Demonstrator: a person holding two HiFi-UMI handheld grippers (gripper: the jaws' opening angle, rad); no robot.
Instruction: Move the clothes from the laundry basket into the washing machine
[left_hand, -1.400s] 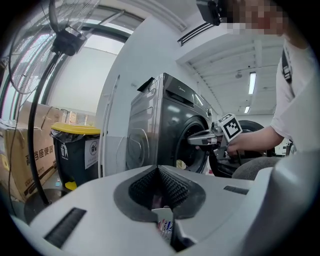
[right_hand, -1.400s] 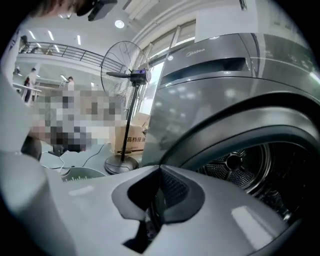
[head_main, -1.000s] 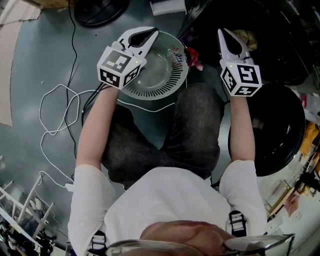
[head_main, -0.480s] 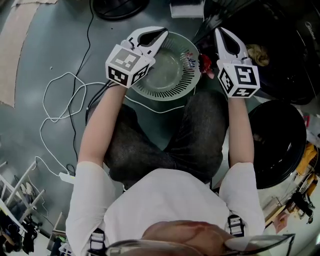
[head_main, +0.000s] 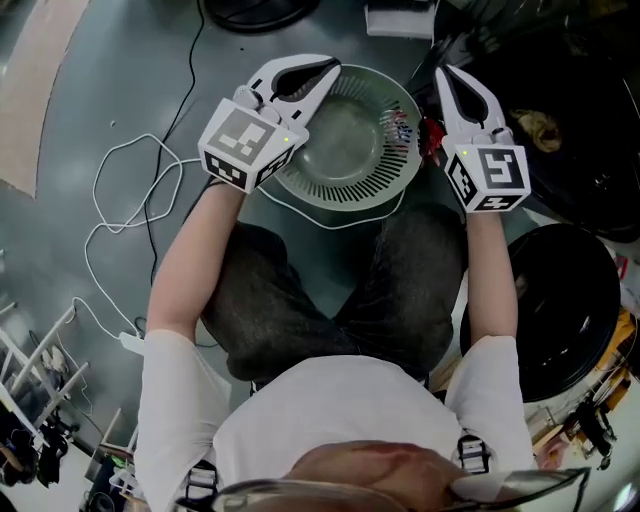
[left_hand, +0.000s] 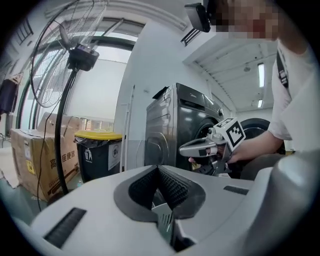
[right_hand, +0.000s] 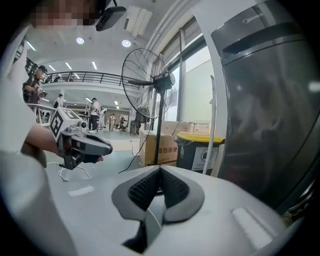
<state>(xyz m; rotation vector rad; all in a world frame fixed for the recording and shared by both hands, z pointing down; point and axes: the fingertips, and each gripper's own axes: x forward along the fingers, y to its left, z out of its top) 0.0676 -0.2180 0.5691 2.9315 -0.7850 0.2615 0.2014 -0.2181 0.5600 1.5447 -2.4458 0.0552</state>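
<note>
The round pale laundry basket (head_main: 345, 175) stands on the floor in front of the person's knees. A small garment with red and coloured print (head_main: 402, 126) lies at its right rim; the rest of its inside looks bare. My left gripper (head_main: 322, 72) hovers over the basket's left rim, shut and empty; its own view shows the pads (left_hand: 172, 187) meeting. My right gripper (head_main: 446, 76) sits just right of the basket beside the garment, also shut with nothing held (right_hand: 160, 172). The washing machine's dark drum opening (head_main: 590, 150) is at the right, with a yellowish cloth (head_main: 545, 127) inside.
The machine's round black door (head_main: 560, 300) hangs open at the lower right. White cables (head_main: 120, 200) loop over the floor at the left. A standing fan (left_hand: 67, 60), a yellow-lidded bin (left_hand: 99, 152) and a cardboard box (left_hand: 30, 160) stand beyond the basket.
The right gripper has swung left from the drum side to the basket's right rim. The left gripper has shifted a little along the basket's left rim. Both stay shut.
</note>
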